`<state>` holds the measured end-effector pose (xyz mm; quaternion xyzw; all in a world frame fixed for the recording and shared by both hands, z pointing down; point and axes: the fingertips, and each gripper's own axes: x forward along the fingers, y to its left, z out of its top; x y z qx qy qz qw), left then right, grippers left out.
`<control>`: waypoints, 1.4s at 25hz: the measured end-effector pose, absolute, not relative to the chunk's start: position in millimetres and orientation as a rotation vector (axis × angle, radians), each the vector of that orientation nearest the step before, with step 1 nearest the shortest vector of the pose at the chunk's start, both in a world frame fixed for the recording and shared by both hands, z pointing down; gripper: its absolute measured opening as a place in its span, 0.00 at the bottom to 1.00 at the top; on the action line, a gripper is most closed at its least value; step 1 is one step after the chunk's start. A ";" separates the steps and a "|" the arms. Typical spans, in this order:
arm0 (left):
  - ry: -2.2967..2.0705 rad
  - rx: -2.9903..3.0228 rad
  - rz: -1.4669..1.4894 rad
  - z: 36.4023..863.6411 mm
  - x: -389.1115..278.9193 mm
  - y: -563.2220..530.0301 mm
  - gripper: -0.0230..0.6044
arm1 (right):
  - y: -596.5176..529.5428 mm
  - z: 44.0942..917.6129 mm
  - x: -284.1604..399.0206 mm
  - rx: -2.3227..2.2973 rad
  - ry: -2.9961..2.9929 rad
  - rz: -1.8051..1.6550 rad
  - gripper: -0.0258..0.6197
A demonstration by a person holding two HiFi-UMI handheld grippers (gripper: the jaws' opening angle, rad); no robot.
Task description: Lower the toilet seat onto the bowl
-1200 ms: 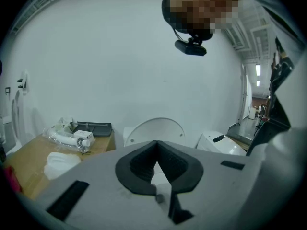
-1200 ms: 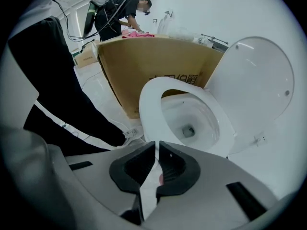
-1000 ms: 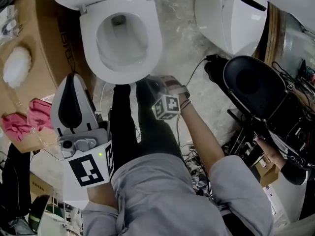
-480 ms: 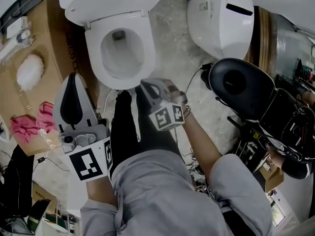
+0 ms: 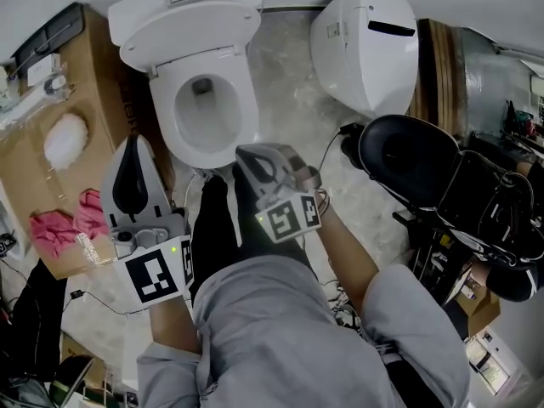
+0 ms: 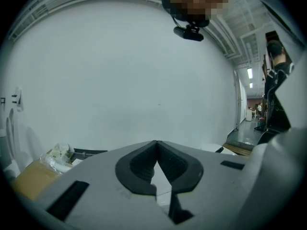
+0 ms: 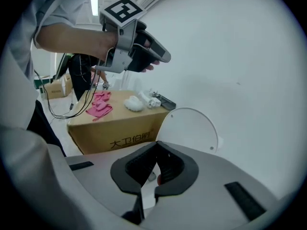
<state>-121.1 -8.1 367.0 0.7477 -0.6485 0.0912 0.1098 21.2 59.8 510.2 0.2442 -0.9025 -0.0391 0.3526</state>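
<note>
1. Head view: toilet [image 5: 183, 11] ahead of my knees, lid [image 7: 187, 128] upright; its seat [image 5: 248, 100] seems already flat on the bowl [image 5: 204, 117] (hard to be sure).
2. Fingers of left gripper [image 6: 156, 145] and right gripper [image 7: 156, 145] are clenched, empty. If it's up, I'd tip it forward and ease it down.

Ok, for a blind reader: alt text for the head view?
Looking down, a person holds the left claw and right claw, both shut and empty, short of a white toilet with its bowl uncovered. A cardboard box lies left, another white fixture right.
</note>
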 end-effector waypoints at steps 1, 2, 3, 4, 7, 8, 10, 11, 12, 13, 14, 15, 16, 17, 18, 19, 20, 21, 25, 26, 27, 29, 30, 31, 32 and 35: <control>-1.902 2.205 0.268 364.4 -119.5 -8.2 0.04 | 56.9 501.5 19.9 0.642 -2.345 -0.111 0.04; -1.900 2.210 0.268 361.5 -118.0 -8.3 0.04 | 53.4 491.8 18.5 0.656 -2.359 -0.120 0.04; -1.898 2.214 0.265 358.3 -116.9 -8.5 0.04 | 49.1 481.3 16.9 0.675 -2.373 -0.126 0.04; -1.898 2.218 0.263 355.0 -116.2 -8.9 0.04 | 44.1 470.2 15.2 0.696 -2.389 -0.133 0.04; -1.902 2.230 0.256 343.3 -115.2 -11.2 0.04 | 28.0 437.4 9.9 0.753 -2.428 -0.173 0.04; -1.904 2.236 0.254 338.6 -115.0 -11.9 0.04 | 23.3 428.0 8.5 0.767 -2.435 -0.193 0.04; -1.910 2.246 0.251 328.4 -114.3 -13.0 0.04 | 15.8 412.5 7.7 0.790 -2.443 -0.227 0.04; -1.915 2.251 0.249 322.7 -114.1 -13.8 0.04 | 12.3 405.8 8.1 0.801 -2.446 -0.239 0.04; -1.921 2.256 0.244 316.9 -114.1 -14.9 0.04 | 8.9 399.2 8.4 0.812 -2.449 -0.250 0.04; -1.928 2.262 0.239 311.1 -114.3 -16.3 0.04 | 5.2 392.4 8.6 0.825 -2.454 -0.261 0.04; -1.934 2.266 0.234 305.6 -114.7 -18.0 0.04 | 1.4 385.4 8.5 0.839 -2.460 -0.270 0.04; -1.940 2.270 0.230 300.7 -115.1 -19.5 0.04 | -2.3 378.2 8.2 0.855 -2.467 -0.276 0.04; -1.943 2.273 0.226 296.5 -115.4 -20.8 0.04 | -5.6 370.8 7.6 0.871 -2.476 -0.281 0.04; -1.945 2.275 0.223 293.0 -115.6 -21.8 0.04 | -8.5 363.1 6.8 0.886 -2.485 -0.284 0.04; -1.946 2.277 0.220 290.1 -115.7 -22.8 0.04 | -11.2 355.1 5.7 0.902 -2.496 -0.287 0.04; -1.947 2.280 0.217 287.5 -115.5 -23.8 0.04 | -13.7 346.8 4.7 0.918 -2.509 -0.288 0.04; -1.947 2.282 0.212 285.0 -115.0 -24.6 0.04 | -15.8 338.2 3.8 0.932 -2.523 -0.290 0.04; -1.948 2.283 0.206 282.5 -114.2 -25.4 0.04 | -17.7 329.6 3.1 0.944 -2.536 -0.294 0.04; -1.943 2.296 0.191 270.2 -109.3 -28.0 0.04 | -24.2 293.9 0.7 0.972 -2.572 -0.348 0.04; -1.942 2.302 0.189 266.4 -108.1 -28.6 0.04 | -26.2 284.4 0.5 0.982 -2.583 -0.361 0.04; -1.944 2.308 0.185 262.6 -107.1 -29.5 0.04 | -28.6 275.1 0.3 0.996 -2.595 -0.373 0.04; -1.953 2.316 0.176 254.7 -106.6 -31.0 0.04 | -33.1 257.8 0.2 1.024 -2.620 -0.384 0.04; -1.960 2.318 0.172 250.4 -106.6 -31.1 0.04 | -34.6 250.0 0.7 1.035 -2.631 -0.381 0.04; -1.968 2.320 0.167 245.6 -106.7 -31.0 0.04 | -35.5 242.6 1.3 1.045 -2.643 -0.373 0.04; -1.977 2.321 0.161 240.6 -107.1 -30.9 0.04 | -36.6 234.9 1.7 1.055 -2.657 -0.363 0.04; -2.006 2.325 0.147 228.0 -110.7 -32.2 0.04 | -42.5 211.8 2.2 1.109 -2.710 -0.337 0.04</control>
